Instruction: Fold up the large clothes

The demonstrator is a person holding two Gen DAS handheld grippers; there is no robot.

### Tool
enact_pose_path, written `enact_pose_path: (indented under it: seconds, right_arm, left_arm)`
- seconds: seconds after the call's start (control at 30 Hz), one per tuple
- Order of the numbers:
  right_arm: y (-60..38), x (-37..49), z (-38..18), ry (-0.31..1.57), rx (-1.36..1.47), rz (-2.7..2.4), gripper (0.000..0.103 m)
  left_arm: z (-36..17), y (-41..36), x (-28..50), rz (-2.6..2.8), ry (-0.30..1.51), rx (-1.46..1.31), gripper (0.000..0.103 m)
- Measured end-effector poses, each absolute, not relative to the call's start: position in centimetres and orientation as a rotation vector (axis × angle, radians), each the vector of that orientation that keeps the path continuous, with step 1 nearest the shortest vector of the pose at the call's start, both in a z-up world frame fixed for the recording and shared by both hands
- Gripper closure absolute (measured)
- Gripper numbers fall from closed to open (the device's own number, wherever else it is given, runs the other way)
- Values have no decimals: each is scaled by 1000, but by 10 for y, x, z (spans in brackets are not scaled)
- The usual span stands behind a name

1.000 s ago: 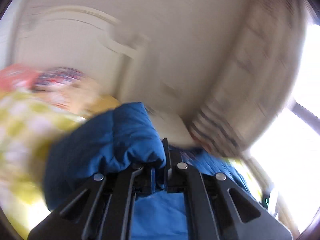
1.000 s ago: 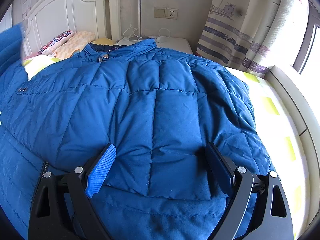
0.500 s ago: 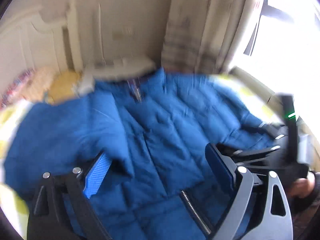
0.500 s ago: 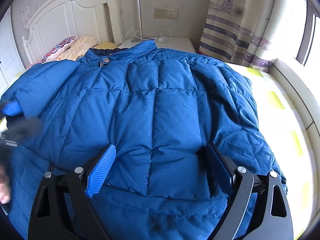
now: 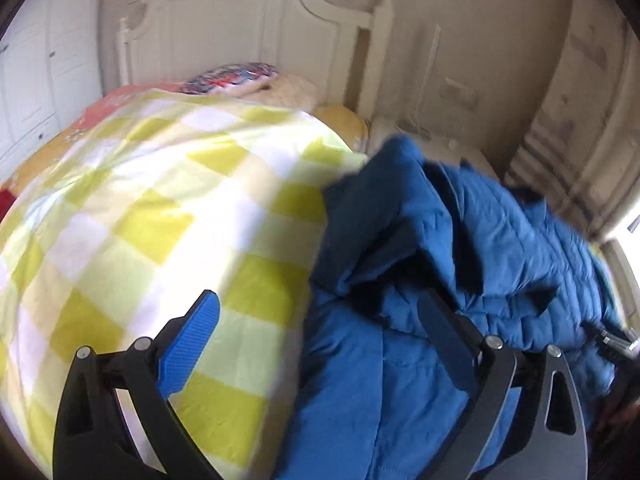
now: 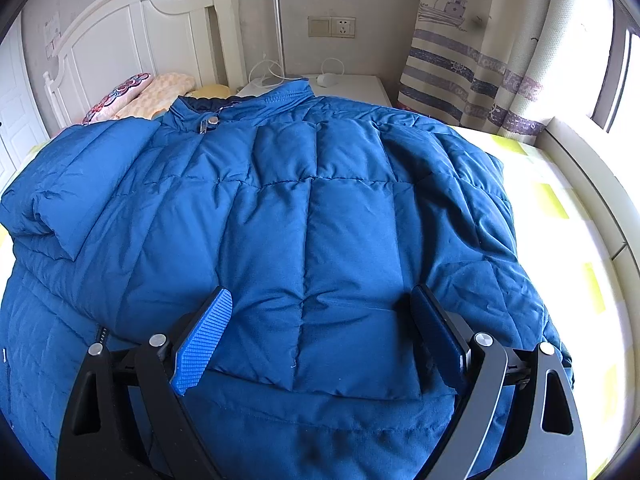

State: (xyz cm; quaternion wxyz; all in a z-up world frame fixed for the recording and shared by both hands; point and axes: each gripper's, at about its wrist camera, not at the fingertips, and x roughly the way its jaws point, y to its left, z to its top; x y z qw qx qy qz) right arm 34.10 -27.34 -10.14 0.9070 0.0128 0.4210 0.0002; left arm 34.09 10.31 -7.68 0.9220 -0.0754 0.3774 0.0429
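Note:
A large blue quilted jacket (image 6: 312, 216) lies spread on the bed, collar toward the headboard. Its left sleeve (image 6: 76, 184) is folded in over the body. My right gripper (image 6: 320, 332) is open and empty, low over the jacket's hem. In the left wrist view the jacket (image 5: 432, 280) fills the right half. My left gripper (image 5: 320, 328) is open and empty over the jacket's left edge, where it meets the checked quilt.
A yellow-and-white checked quilt (image 5: 152, 232) covers the bed. Pillows (image 6: 132, 96) lie by the white headboard (image 6: 132, 36). A white nightstand (image 6: 340, 82) stands behind the collar. A striped curtain (image 6: 480, 68) and a window ledge (image 6: 588, 184) run along the right.
My left gripper opened, let go of the sleeve and swung back left to the jacket's edge. The sleeve now lies folded over the body. My right gripper stayed still.

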Motion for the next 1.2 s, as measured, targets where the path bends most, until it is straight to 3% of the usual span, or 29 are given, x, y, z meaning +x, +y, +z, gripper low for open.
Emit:
enact_pose_path:
  seconds: [0.17, 0.5, 0.8, 1.1, 1.13, 1.2]
  right_arm:
    - [-272, 342, -101, 871, 18, -1, 16]
    - [-257, 339, -98, 852, -75, -56, 16]
    - [-136, 315, -57, 632, -399, 170, 17]
    - [-46, 367, -75, 656, -601, 255, 18]
    - [-44, 372, -79, 662, -610, 259, 19]
    - [-41, 376, -81, 659, -602, 285, 33]
  left_arm:
    - [-105, 89, 364, 193, 841, 7, 4]
    - [-129, 86, 365, 189, 843, 21, 2]
    - [-130, 98, 366, 154, 861, -50, 2]
    - [-131, 104, 365, 143, 866, -68, 2]
    - [-131, 104, 365, 143, 866, -69, 2]
    - [-131, 104, 365, 142, 867, -70, 2]
